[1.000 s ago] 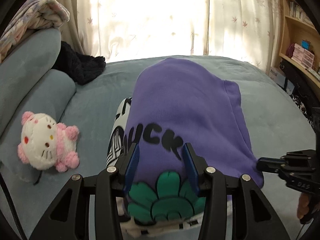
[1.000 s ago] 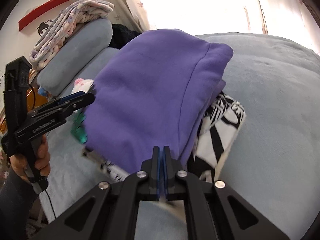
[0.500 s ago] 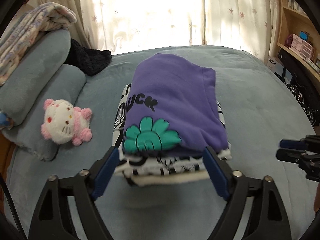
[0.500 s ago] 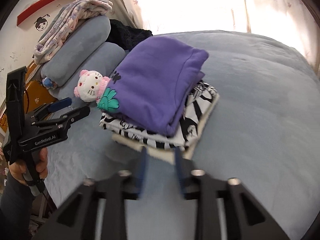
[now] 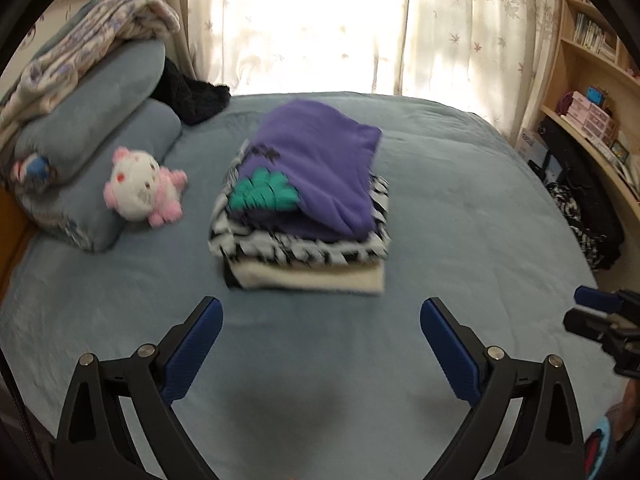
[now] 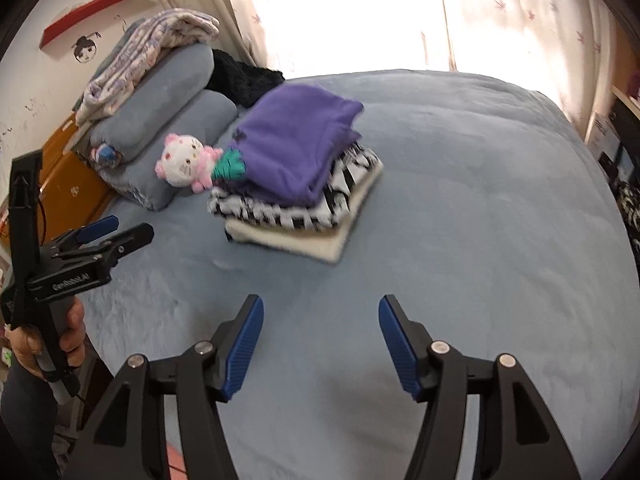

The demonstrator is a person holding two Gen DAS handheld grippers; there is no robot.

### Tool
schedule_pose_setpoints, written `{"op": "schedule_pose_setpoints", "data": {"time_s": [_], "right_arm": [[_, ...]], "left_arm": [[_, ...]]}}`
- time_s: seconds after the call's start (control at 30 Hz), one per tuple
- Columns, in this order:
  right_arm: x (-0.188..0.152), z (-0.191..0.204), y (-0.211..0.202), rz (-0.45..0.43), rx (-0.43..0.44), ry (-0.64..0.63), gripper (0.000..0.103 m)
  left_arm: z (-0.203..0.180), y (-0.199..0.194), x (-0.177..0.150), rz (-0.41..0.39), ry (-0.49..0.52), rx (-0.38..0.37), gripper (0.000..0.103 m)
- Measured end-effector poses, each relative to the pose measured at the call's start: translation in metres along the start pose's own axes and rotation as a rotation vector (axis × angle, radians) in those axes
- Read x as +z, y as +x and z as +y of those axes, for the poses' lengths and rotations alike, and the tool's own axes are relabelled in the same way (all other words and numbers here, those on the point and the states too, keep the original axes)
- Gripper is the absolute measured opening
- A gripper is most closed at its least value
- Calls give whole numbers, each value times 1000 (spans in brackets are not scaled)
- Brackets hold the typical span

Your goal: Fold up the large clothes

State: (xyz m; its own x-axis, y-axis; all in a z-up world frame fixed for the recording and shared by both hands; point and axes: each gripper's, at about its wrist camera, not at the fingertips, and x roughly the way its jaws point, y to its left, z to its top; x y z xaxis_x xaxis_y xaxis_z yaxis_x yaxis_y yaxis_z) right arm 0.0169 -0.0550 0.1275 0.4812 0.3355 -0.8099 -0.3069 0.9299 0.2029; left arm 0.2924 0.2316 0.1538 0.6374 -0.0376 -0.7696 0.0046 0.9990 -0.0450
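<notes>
Fingers spread wide on both sides: left gripper (image 5: 321, 316) and right gripper (image 6: 321, 316) hover empty above the blue bed (image 5: 460, 208). Folded purple sweatshirt (image 5: 316, 160) sits atop a zebra-print garment (image 5: 304, 246) and cream garment (image 5: 312, 276), beside a plush kitten (image 5: 140, 190).

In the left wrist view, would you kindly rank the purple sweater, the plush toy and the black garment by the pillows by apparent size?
1. Purple sweater, clearly largest.
2. Plush toy and black garment: look similar; the garment lies farther off and partly hidden, so unranked.
</notes>
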Motion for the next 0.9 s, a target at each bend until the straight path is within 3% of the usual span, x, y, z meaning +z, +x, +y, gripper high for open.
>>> {"op": "schedule_pose_setpoints", "data": {"time_s": [0.13,0.3,0.4,0.53,0.7,0.9], "right_arm": [[-45,-6,-4,17,-34,-2,66],[-103,-24,3,25,-63,47,68],[-134,-34,8,24,-98,64,79],[-170,-44,14,17,-121,87,82],[-201,-48,8,-3,-133,118,83],[-217,-47,-1,-28,-135,130,83]], "left_arm": [[-26,-2,-45,39,12,-9,102],[-67,-2,-108,30,36,-27,102],[-90,1,-143,31,59,-7,102],[-114,6,-181,54,59,8,102],[-134,7,-209,56,72,52,102],[-140,-5,-220,50,42,34,102]]}}
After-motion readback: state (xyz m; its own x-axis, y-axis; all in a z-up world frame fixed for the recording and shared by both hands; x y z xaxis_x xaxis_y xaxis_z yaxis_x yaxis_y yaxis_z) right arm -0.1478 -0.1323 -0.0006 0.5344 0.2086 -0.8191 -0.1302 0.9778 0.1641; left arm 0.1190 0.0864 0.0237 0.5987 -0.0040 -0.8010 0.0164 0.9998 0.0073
